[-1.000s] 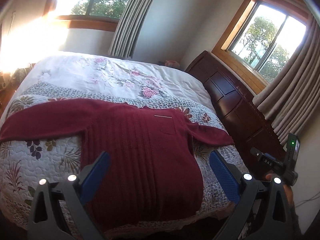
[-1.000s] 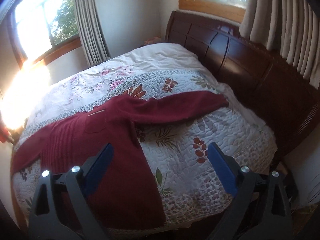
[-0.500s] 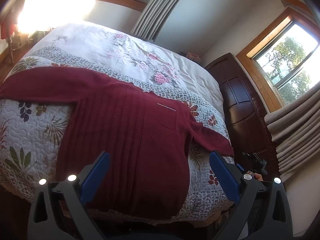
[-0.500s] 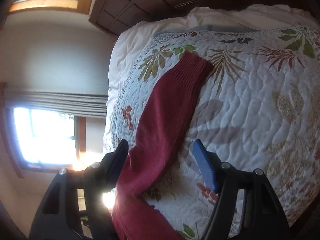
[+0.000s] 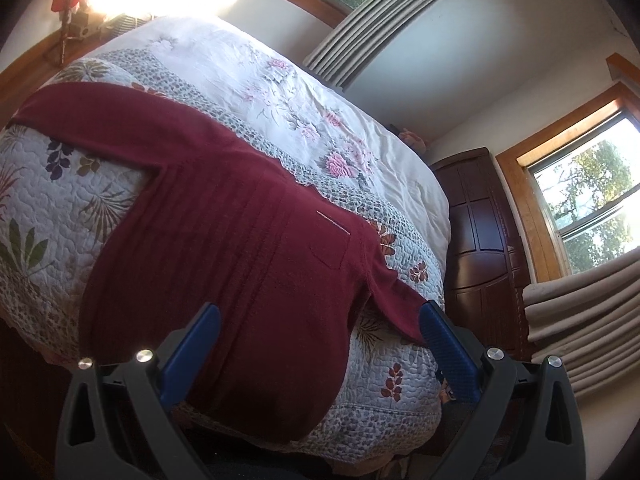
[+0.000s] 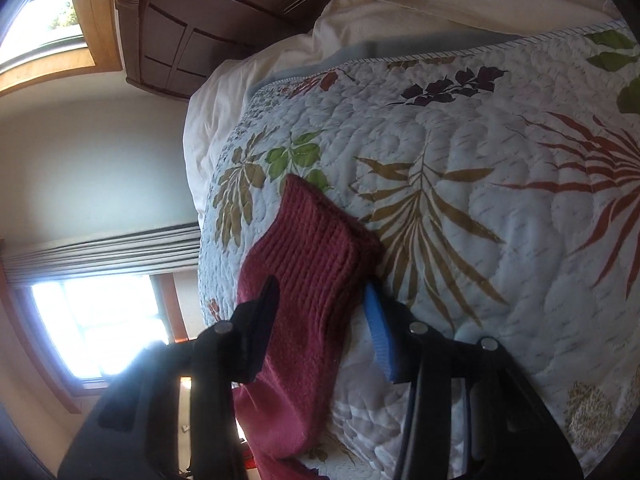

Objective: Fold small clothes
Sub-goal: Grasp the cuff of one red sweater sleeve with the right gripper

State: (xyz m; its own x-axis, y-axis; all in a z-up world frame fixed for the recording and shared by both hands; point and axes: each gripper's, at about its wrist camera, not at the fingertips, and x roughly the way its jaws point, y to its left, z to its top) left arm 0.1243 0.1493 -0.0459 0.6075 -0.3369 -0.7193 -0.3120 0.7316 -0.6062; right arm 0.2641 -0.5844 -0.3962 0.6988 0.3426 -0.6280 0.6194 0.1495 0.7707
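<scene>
A dark red knit sweater (image 5: 240, 248) lies flat on the quilted bed (image 5: 52, 216) with both sleeves spread out. My left gripper (image 5: 320, 324) hangs open above the sweater's hem at the near edge of the bed and holds nothing. In the right wrist view, my right gripper (image 6: 320, 304) is rolled on its side at the end of the sweater's right sleeve (image 6: 316, 248). Its fingers straddle the sleeve just behind the ribbed cuff. The jaws are partly narrowed, with a gap still left between them. The blue finger (image 6: 376, 328) lies against the quilt.
A dark wooden headboard (image 5: 480, 232) stands at the right of the bed, and white bedding (image 6: 248, 80) is beside it. Curtains (image 5: 580, 320) and windows (image 5: 592, 200) line the walls. Small items (image 5: 76, 20) sit in bright glare at the far left corner.
My right gripper has moved in along the right sleeve and narrowed its jaws around it near the cuff. My left gripper has dropped lower and closer to the hem, still open.
</scene>
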